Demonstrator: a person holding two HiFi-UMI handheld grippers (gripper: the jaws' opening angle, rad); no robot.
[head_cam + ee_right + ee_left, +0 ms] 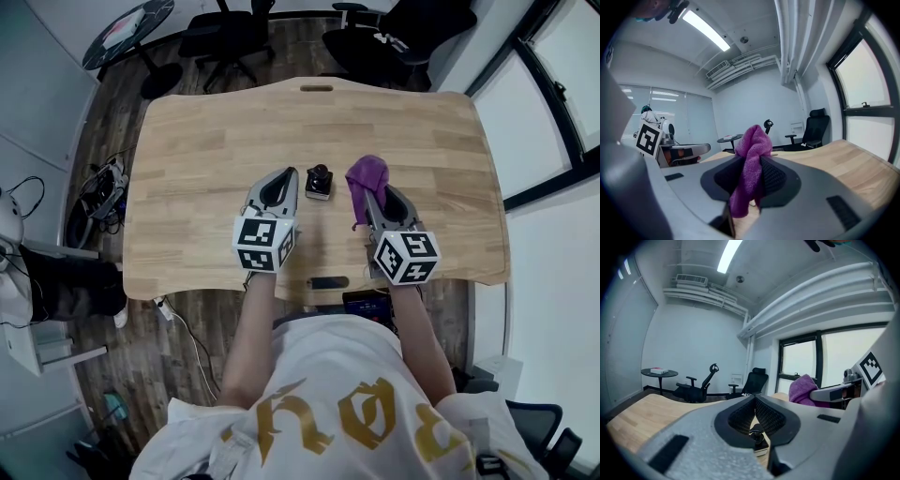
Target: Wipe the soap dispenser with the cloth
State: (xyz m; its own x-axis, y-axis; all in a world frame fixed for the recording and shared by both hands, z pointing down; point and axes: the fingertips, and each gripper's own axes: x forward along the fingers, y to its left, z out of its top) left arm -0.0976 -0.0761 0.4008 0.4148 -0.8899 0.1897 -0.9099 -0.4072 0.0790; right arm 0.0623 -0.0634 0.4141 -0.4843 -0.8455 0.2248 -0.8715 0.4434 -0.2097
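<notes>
A small soap dispenser point(319, 181) with a black pump top and pale base stands on the wooden table point(206, 150), near the middle. My left gripper point(280, 187) is just left of it, shut and empty; in the left gripper view the dispenser point(757, 439) shows low behind the closed jaws. My right gripper point(374, 199) is to the dispenser's right, shut on a purple cloth point(367, 178) that bunches above the jaws. In the right gripper view the cloth point(751, 166) hangs pinched between the pads, its tail drooping below.
Black office chairs point(230, 33) stand beyond the table's far edge, and a small round table point(127, 33) is at the far left. Cables and equipment point(98, 192) lie on the floor to the left. Windows run along the right.
</notes>
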